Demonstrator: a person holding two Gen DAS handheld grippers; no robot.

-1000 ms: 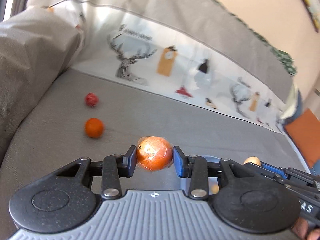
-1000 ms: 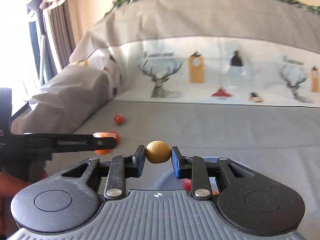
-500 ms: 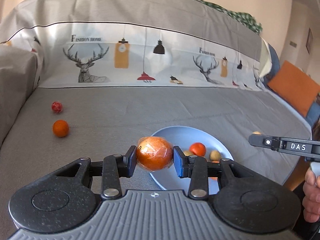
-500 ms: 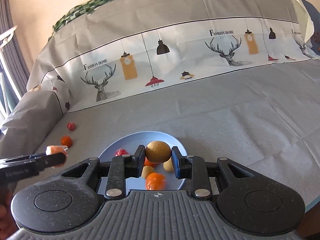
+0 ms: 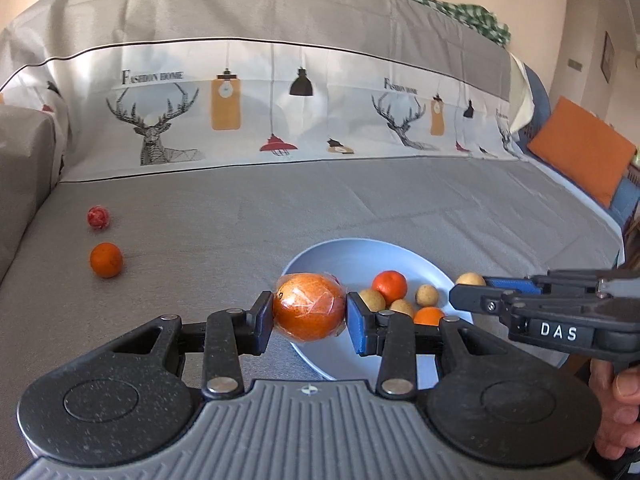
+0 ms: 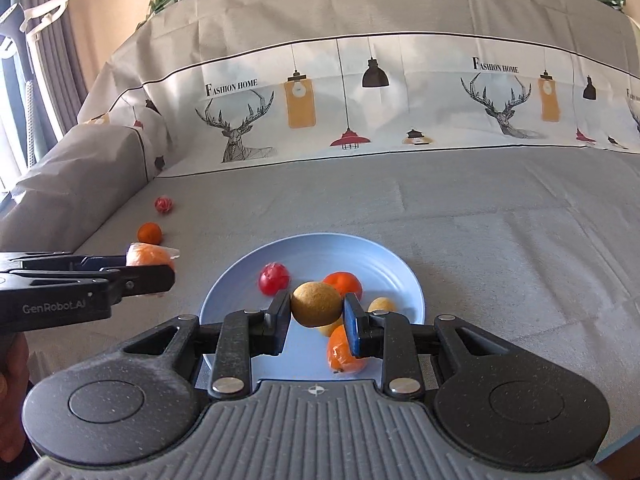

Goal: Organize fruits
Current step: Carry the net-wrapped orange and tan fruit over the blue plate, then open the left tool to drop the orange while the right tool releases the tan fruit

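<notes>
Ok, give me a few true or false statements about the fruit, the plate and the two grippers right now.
1. The left gripper holds a plastic-wrapped orange. True.
2. The right gripper is empty. False: it grips a round brown fruit.
3. The blue plate is empty. False: several fruits lie on it, including a red fruit.
4. A small orange and a red wrapped ball lie on the grey cover off the plate. True.
</notes>
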